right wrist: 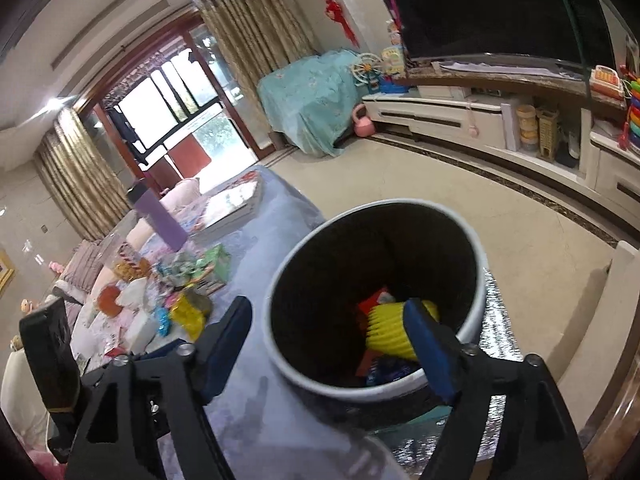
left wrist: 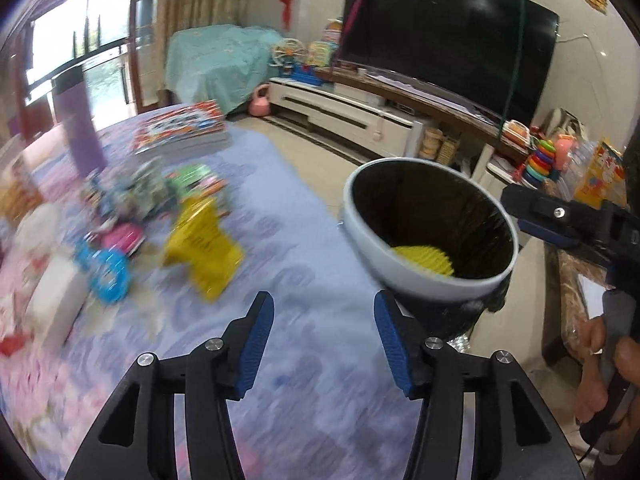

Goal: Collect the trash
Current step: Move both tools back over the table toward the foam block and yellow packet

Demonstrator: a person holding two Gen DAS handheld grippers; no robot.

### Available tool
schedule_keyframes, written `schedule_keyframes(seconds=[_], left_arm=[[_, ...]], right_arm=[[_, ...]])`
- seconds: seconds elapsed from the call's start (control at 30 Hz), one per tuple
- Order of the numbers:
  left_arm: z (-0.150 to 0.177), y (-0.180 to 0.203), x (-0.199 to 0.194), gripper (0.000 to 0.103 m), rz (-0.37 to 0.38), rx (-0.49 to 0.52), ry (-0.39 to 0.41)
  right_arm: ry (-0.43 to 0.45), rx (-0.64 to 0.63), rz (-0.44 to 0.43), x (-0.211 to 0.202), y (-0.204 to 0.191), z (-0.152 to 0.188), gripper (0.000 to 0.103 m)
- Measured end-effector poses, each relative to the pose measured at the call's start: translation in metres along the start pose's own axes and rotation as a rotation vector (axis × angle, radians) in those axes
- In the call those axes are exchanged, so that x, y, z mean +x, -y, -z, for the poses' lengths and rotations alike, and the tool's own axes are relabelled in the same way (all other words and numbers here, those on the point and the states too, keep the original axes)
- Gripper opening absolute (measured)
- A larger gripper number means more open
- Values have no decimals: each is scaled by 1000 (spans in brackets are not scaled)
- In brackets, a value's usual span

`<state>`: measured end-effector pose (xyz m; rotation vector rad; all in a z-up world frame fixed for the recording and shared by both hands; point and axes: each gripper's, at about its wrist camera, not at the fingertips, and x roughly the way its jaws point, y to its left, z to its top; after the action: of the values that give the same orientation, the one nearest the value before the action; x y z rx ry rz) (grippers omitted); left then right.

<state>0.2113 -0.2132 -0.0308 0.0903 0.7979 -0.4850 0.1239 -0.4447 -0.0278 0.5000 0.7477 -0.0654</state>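
A white bin with a black liner (left wrist: 428, 276) stands at the right edge of the cloth-covered table (left wrist: 304, 264). It also shows in the right wrist view (right wrist: 476, 292), holding a yellow ribbed cup (right wrist: 390, 330) and red and blue wrappers. My left gripper (left wrist: 324, 336) is open and empty over the table, left of the bin. My right gripper (right wrist: 328, 340) is open and empty, its jaws straddling the bin's near rim. A yellow crumpled wrapper (left wrist: 204, 244) lies on the table among other litter (left wrist: 148, 188); it also shows in the right wrist view (right wrist: 188, 312).
A purple bottle (right wrist: 158, 216) and a stack of books (left wrist: 182, 128) stand further back on the table. White tissue boxes (left wrist: 52, 300) and a blue ring toy (left wrist: 106, 270) lie at left. A TV (left wrist: 448, 40) and cabinet stand across the floor.
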Motion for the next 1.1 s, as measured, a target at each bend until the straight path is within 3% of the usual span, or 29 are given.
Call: schedule_keyframes(seconds=[0.4,0.83,1.1], left_arm=[[62,-61,-67,54,-96,-126,9],[85,-102,-103,56,-178,-229,17],[84,-122,-100,63,-209,-253,26]], right_arm=[[5,-64,-75,5,-65,43,88],[-79,-140,-113,38,-121,74,89],[-109,-163,-113,63,-144,81,89]])
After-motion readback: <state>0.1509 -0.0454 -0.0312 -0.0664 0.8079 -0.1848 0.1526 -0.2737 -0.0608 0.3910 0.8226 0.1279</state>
